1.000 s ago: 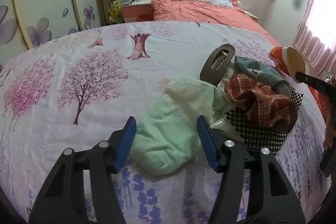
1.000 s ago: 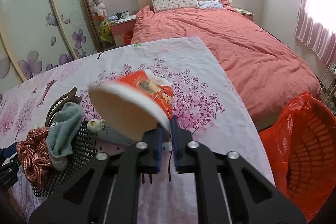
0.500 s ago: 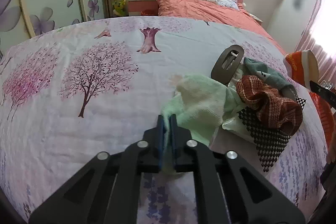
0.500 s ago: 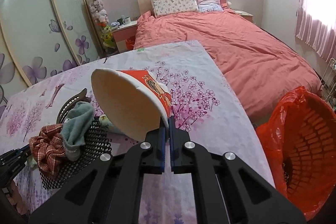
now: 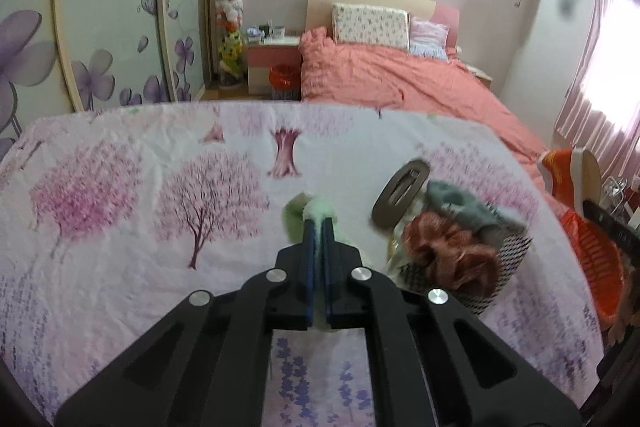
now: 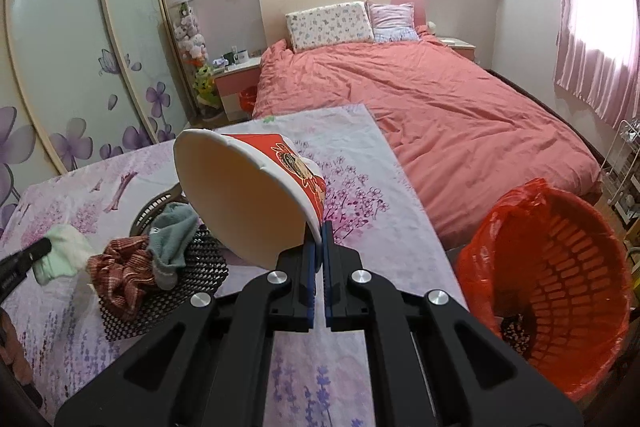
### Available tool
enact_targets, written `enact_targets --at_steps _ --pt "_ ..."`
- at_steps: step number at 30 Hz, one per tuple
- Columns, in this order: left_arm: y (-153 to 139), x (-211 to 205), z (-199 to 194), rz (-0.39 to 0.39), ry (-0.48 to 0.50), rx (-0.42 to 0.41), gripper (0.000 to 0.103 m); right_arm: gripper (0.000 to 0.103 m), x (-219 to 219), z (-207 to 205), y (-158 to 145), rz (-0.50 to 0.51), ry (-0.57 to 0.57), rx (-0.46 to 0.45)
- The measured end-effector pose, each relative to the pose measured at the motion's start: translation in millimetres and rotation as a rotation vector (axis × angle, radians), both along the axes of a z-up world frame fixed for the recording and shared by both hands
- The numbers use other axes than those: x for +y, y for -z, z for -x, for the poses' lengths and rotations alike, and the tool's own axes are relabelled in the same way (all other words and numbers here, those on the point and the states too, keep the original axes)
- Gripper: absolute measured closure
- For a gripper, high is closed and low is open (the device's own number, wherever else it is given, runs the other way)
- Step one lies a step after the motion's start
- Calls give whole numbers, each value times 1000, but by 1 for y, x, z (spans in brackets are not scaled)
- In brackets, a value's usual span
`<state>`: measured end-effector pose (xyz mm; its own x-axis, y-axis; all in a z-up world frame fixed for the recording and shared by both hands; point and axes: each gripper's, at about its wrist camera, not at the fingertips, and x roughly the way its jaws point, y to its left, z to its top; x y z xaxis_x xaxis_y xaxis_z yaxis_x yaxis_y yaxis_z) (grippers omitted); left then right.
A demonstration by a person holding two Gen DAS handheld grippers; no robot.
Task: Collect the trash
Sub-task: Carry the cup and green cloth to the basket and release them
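My left gripper (image 5: 319, 227) is shut on a pale green cloth (image 5: 316, 213), which bunches up past its blue pads and hangs above the flowered sheet; the same green cloth (image 6: 60, 253) shows at the left of the right wrist view. My right gripper (image 6: 319, 247) is shut on the rim of a red and white paper bowl (image 6: 248, 199), held tilted with its empty inside facing the camera. An orange basket lined with a red bag (image 6: 560, 279) stands low at the right, beside the table's edge. The paper bowl (image 5: 576, 175) also appears at the right edge of the left wrist view.
A black mesh basket (image 5: 504, 267) on the flowered table sheet (image 5: 120, 227) holds a red checked cloth (image 5: 452, 251) and a grey-green sock (image 5: 460, 203); a brown oval handle (image 5: 402, 191) sticks up behind it. A pink bed (image 6: 440, 107) lies beyond. Wardrobe doors (image 6: 72, 47) stand left.
My left gripper closed on the green cloth and lifted it off the sheet. My right gripper raised the paper bowl and carried it a little toward the orange basket.
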<state>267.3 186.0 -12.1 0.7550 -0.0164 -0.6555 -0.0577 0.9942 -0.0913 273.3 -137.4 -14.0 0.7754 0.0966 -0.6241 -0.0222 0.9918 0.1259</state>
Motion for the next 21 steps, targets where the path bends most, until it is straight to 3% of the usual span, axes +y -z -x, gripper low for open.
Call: enact_targets --at_steps 10,21 --pt "-48 -35 14 12 48 -91 99 100 -24 27 -21 -11 28 -52" --pt "-85 -129 24 65 205 -162 99 100 -70 59 -29 -46 95 -82"
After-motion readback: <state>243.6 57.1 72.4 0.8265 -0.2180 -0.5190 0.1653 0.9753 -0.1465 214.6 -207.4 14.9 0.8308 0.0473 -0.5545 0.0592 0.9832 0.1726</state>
